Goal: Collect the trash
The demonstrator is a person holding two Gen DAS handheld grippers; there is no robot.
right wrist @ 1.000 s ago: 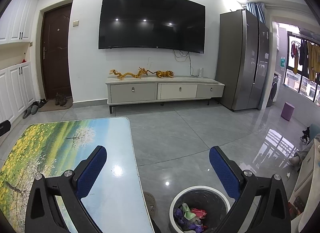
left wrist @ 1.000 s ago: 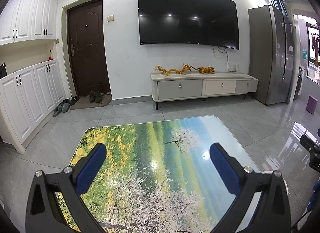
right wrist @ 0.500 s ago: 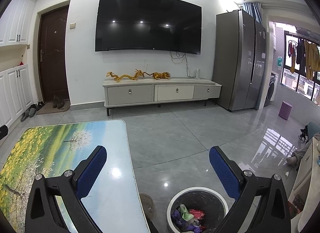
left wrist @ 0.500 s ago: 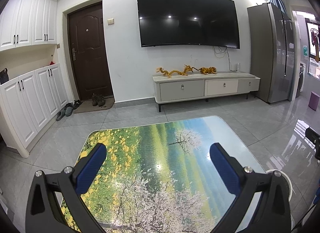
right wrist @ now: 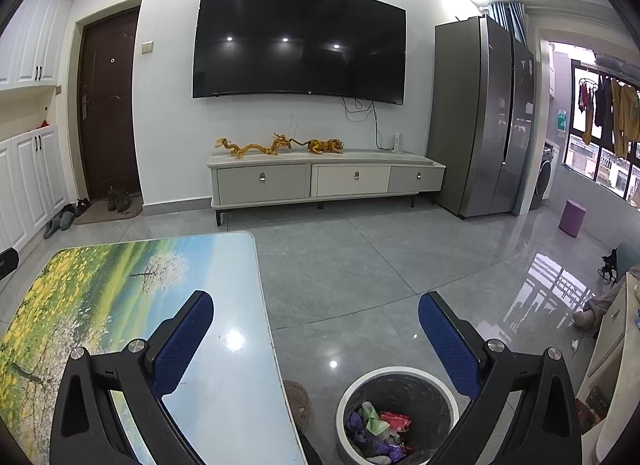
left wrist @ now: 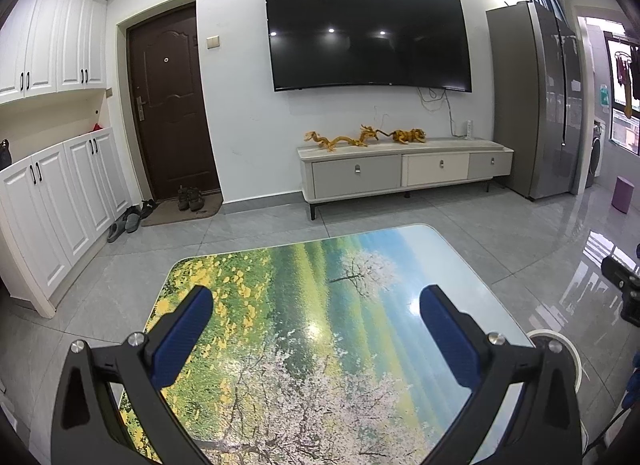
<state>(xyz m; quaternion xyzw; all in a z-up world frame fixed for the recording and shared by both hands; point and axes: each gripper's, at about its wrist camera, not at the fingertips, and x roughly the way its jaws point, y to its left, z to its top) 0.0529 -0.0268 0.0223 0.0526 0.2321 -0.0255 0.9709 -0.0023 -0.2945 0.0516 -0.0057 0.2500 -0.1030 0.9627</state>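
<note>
A round trash bin [right wrist: 398, 379] stands upright on the grey tiled floor [right wrist: 360, 273], just beside the right edge of the table [right wrist: 236, 385], with a white rim, a dark lining inside and an open top. Inside it lies a loose heap of crumpled trash [right wrist: 378, 431]: purple pieces at the left and bottom, a pale green piece near the middle and a red piece to the right, all sitting low in the bin. From the left wrist view only an arc of the bin's white rim [left wrist: 566, 345] shows past the table's far right corner.
</note>
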